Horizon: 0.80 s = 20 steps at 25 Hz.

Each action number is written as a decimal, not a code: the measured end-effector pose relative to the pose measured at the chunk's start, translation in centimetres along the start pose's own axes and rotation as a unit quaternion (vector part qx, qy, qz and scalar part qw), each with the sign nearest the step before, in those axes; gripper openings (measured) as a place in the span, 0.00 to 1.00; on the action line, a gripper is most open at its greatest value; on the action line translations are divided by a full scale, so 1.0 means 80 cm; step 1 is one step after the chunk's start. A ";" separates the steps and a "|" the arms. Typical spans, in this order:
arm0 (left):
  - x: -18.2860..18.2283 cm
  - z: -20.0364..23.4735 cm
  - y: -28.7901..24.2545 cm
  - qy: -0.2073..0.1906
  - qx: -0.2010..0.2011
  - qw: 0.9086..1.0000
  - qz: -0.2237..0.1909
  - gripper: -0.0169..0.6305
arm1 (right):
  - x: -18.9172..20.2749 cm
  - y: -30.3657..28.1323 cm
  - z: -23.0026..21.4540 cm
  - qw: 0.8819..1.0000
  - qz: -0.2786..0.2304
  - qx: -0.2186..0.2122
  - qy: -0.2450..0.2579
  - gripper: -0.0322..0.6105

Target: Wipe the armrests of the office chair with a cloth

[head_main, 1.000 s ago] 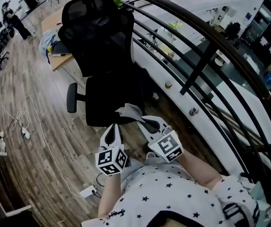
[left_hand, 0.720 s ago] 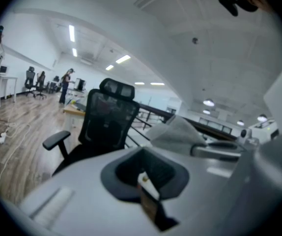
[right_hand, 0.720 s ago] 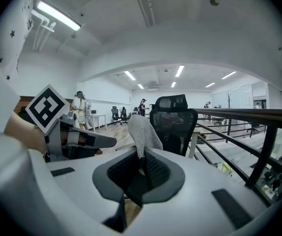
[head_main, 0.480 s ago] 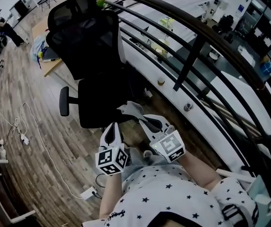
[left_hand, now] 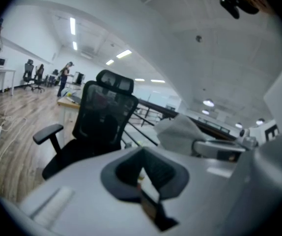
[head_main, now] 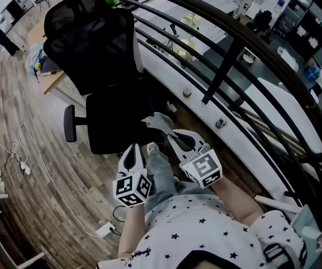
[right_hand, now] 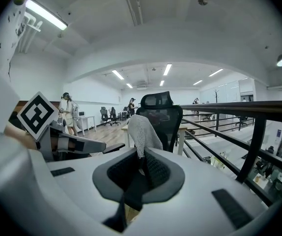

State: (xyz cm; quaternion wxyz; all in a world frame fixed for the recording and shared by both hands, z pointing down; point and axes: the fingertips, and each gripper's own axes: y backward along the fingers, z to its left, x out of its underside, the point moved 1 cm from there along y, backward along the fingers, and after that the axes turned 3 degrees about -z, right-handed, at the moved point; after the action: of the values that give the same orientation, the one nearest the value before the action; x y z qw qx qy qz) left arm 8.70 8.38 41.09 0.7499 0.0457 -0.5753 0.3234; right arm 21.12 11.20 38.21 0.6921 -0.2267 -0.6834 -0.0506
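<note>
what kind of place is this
Probably an open-plan office, on an upper level: a black mesh office chair, a wooden desk behind it, and a railing overlooking a lower floor.

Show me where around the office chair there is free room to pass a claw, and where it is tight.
Free: the wooden floor between the armrest and the white cable, and the bare seat. Tight: the side where the office chair stands close beside the railing.

left tongs (head_main: 132, 149) closed empty, right tongs (head_main: 172, 133) clamped on the cloth (head_main: 157, 120), side by side
</note>
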 end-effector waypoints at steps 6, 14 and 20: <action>-0.005 0.020 -0.050 -0.007 0.010 1.000 0.014 0.04 | 0.004 -0.038 -0.036 1.000 0.010 0.019 -0.012 0.09; -0.021 0.049 -0.111 -0.007 0.021 0.999 0.037 0.04 | 0.003 -0.099 -0.077 0.999 0.028 0.035 -0.019 0.09; -0.030 0.070 -0.159 -0.002 0.026 0.998 0.057 0.04 | 0.007 -0.147 -0.108 0.998 0.048 0.041 -0.014 0.09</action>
State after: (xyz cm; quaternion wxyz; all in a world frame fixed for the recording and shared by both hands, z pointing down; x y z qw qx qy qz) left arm 10.57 -5.15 44.66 0.7276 0.0334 -0.5699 0.3804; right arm 24.67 -2.48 41.98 0.6928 -0.2317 -0.6828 0.0140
